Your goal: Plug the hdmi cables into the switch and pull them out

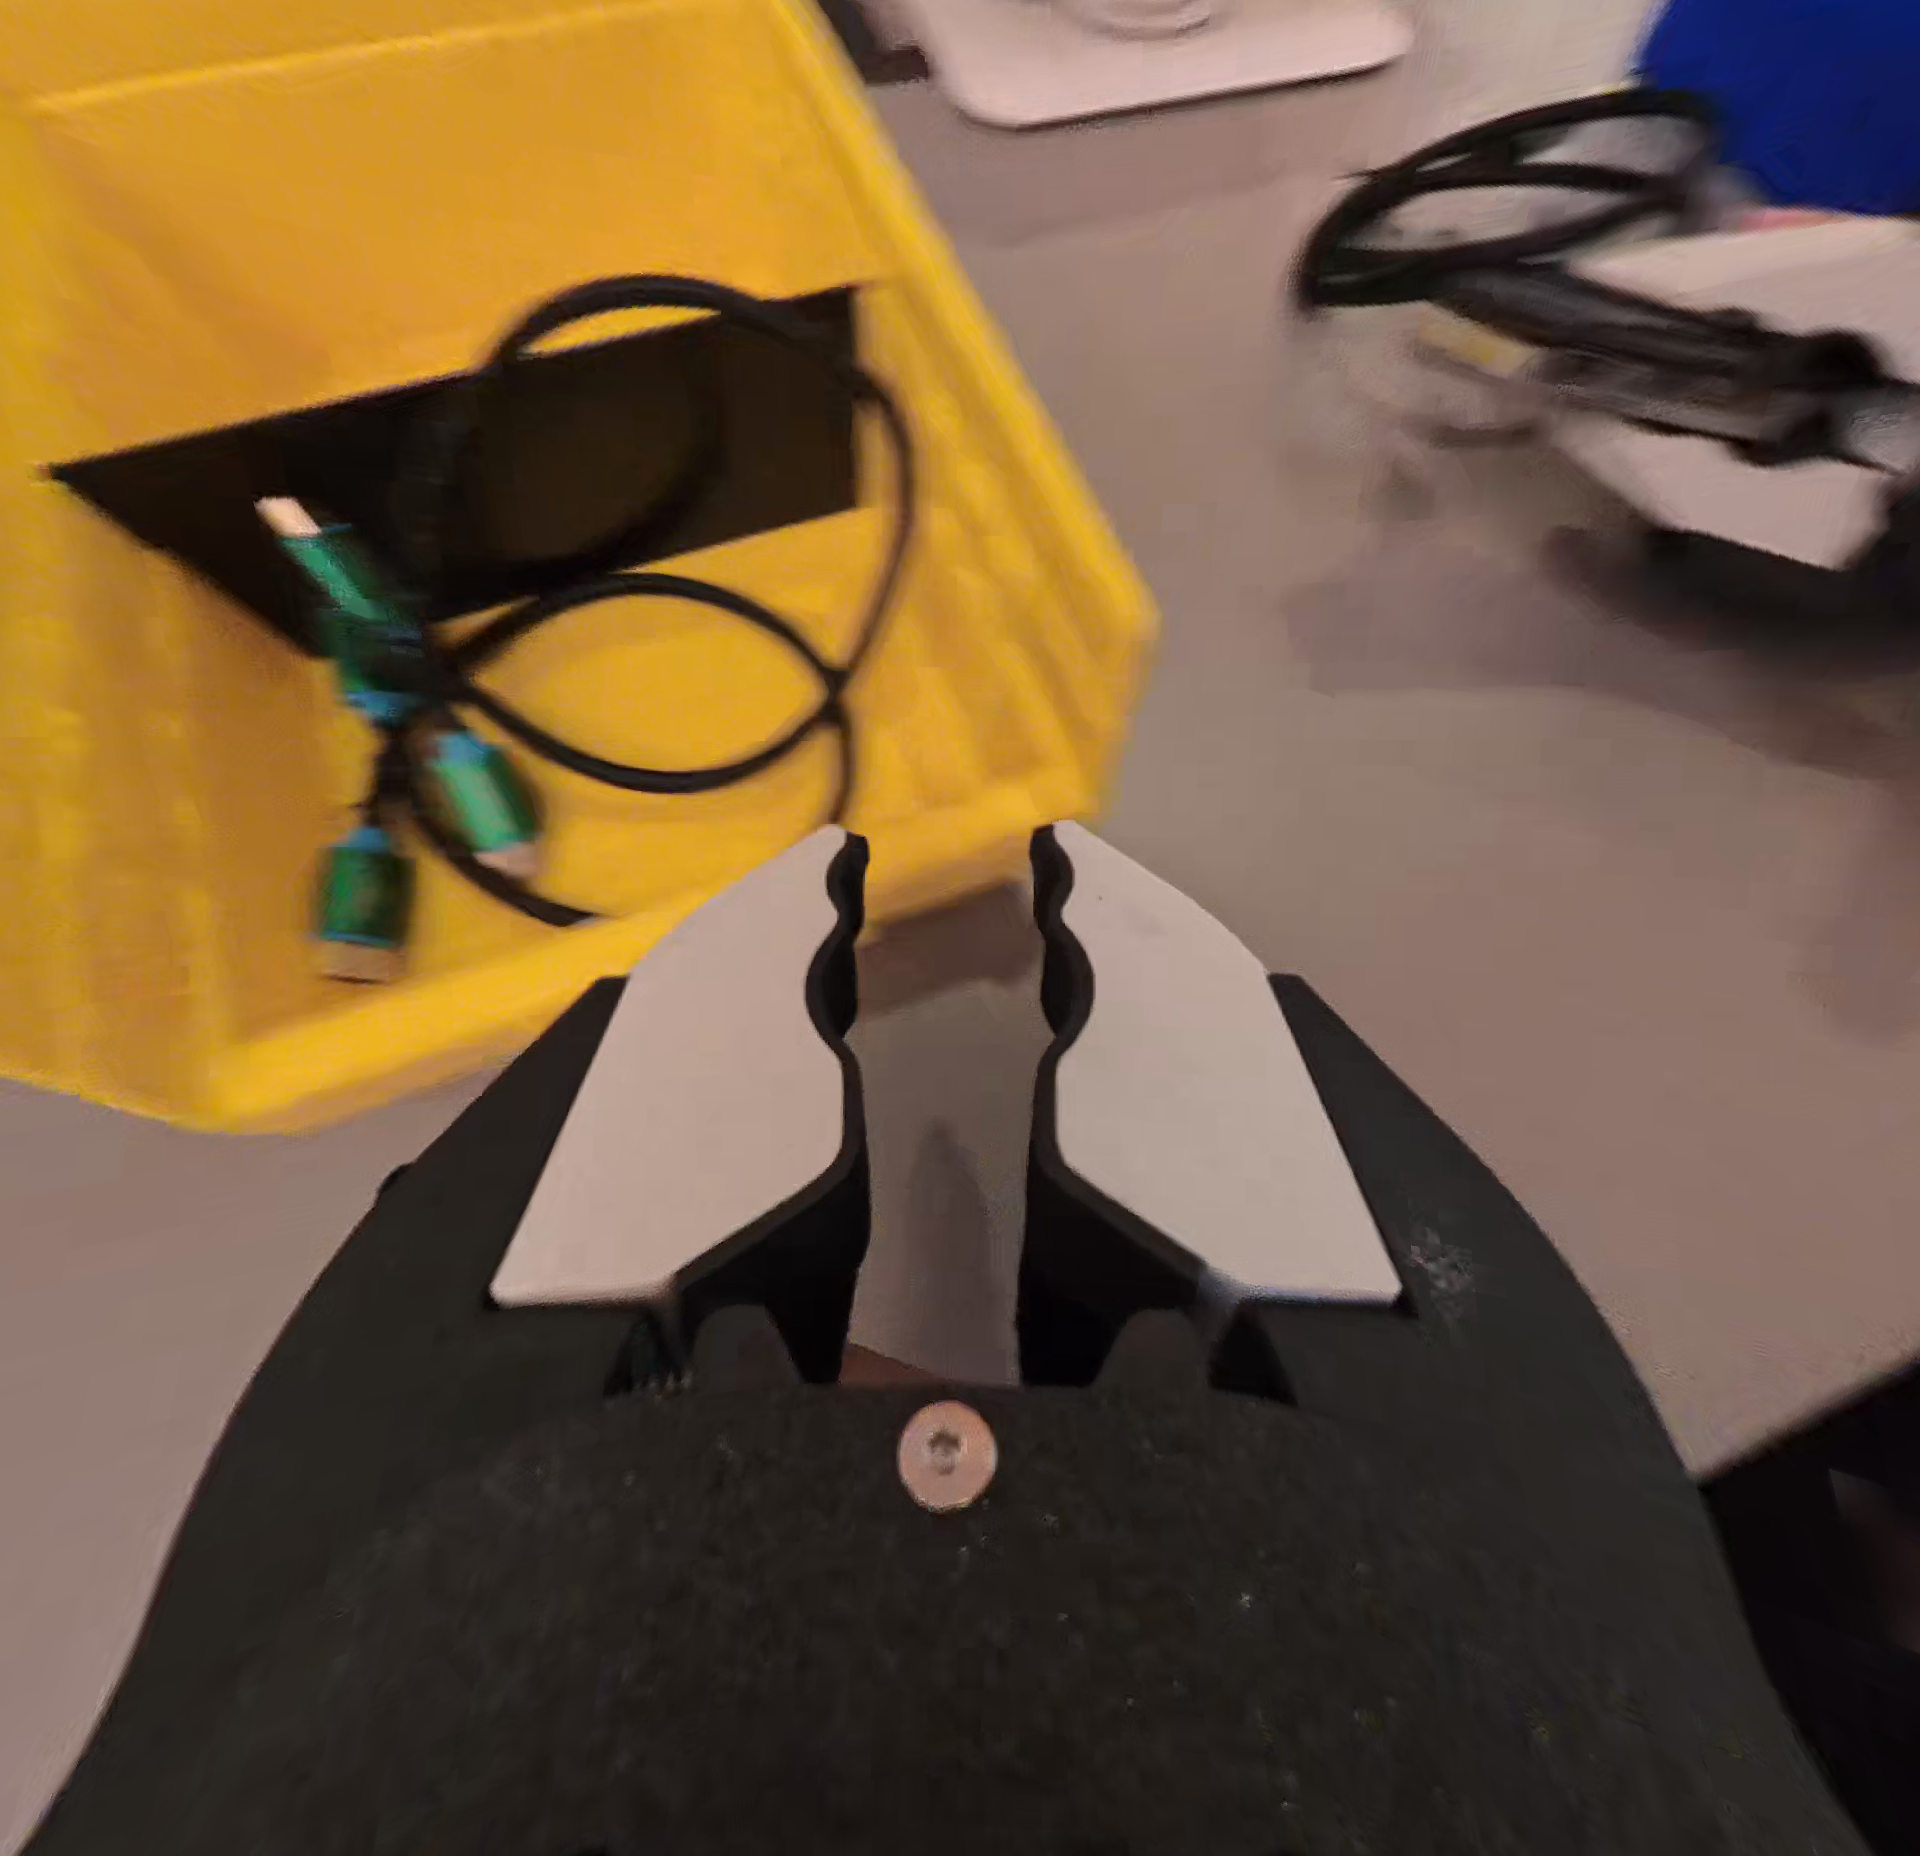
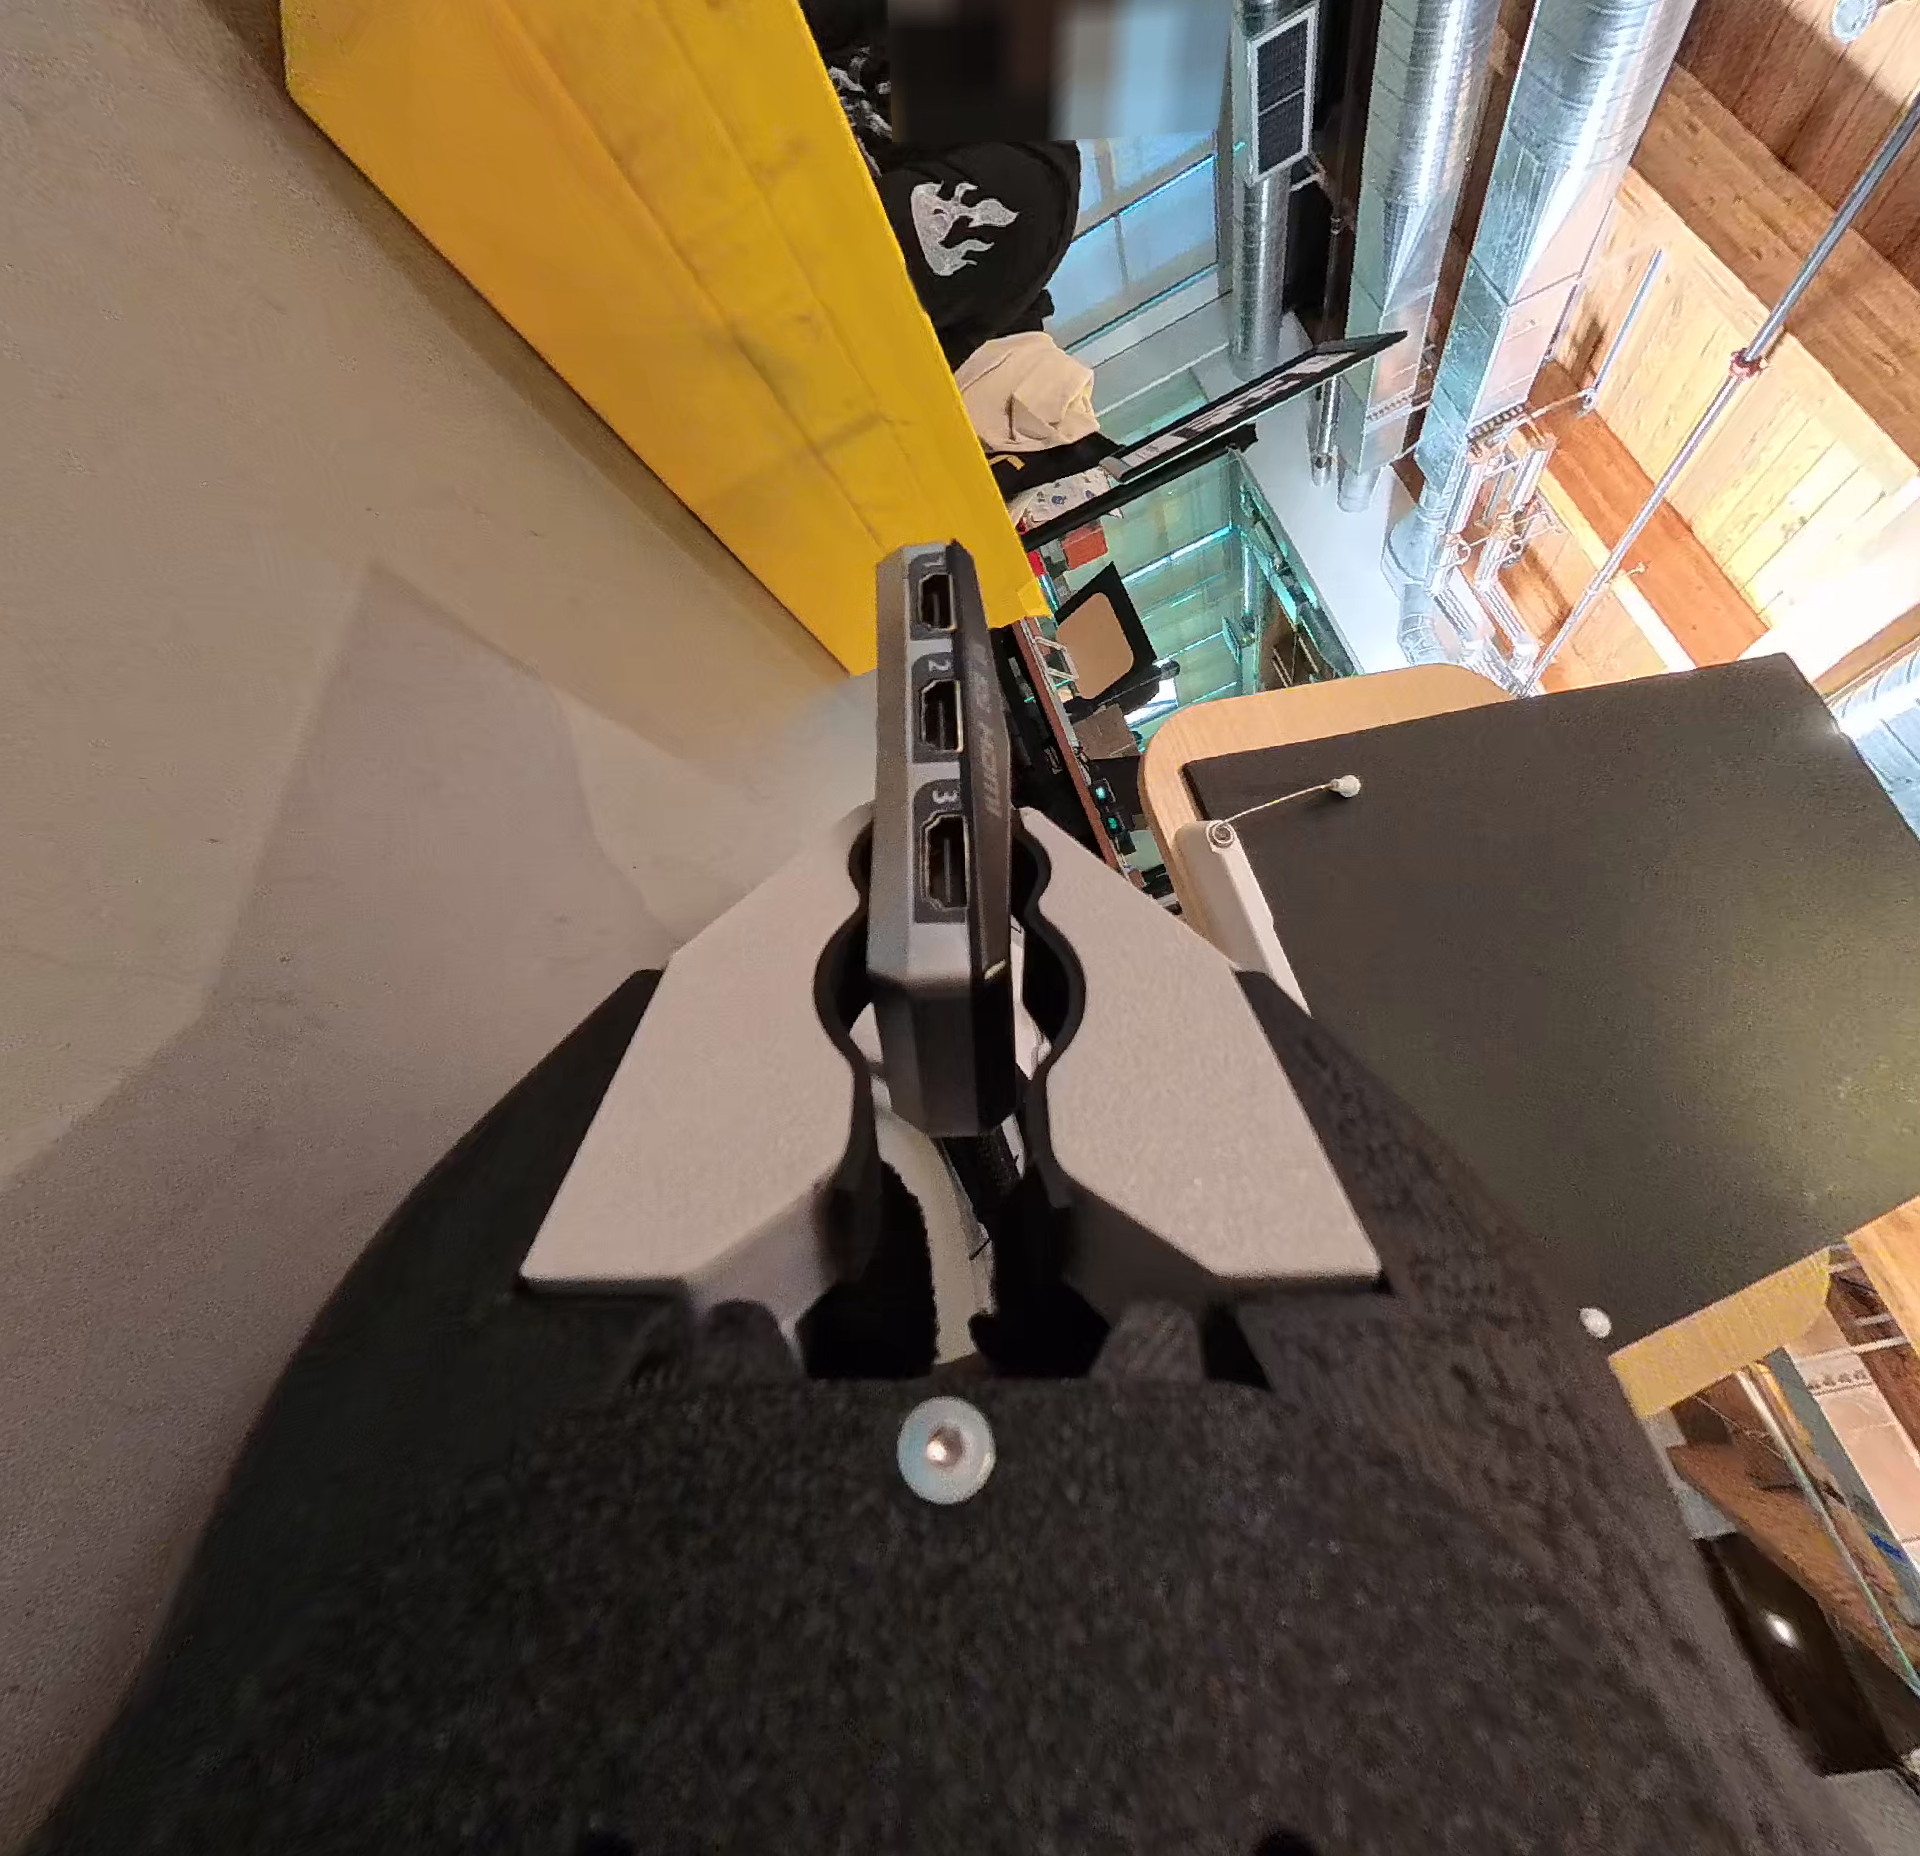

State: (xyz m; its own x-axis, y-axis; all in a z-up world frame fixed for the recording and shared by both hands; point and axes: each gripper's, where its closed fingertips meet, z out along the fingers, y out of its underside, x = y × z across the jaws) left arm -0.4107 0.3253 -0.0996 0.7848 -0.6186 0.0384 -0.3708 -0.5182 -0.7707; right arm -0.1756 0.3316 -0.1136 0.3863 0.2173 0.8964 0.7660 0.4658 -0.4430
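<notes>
In the left wrist view, black HDMI cables (image 1: 665, 601) with green plugs (image 1: 364, 902) lie coiled in a yellow bin (image 1: 208, 196). My left gripper (image 1: 948, 845) is open and empty, just right of the bin's near corner above the grey table. In the right wrist view, my right gripper (image 2: 940, 850) is shut on the dark grey HDMI switch (image 2: 940, 830), held on edge with its three empty ports facing the camera. The other gripper (image 1: 1725, 393) shows blurred at the far right in the left wrist view, with black cable loops (image 1: 1496, 196) beside it.
The yellow bin (image 2: 623, 248) stands on the table left of the switch in the right wrist view. A black panel on a wooden board (image 2: 1558, 923) is to the right. A white tray (image 1: 1174, 50) and a blue object (image 1: 1797, 61) sit at the back. The left gripper's tips are roughly 25 centimeters from the right gripper's.
</notes>
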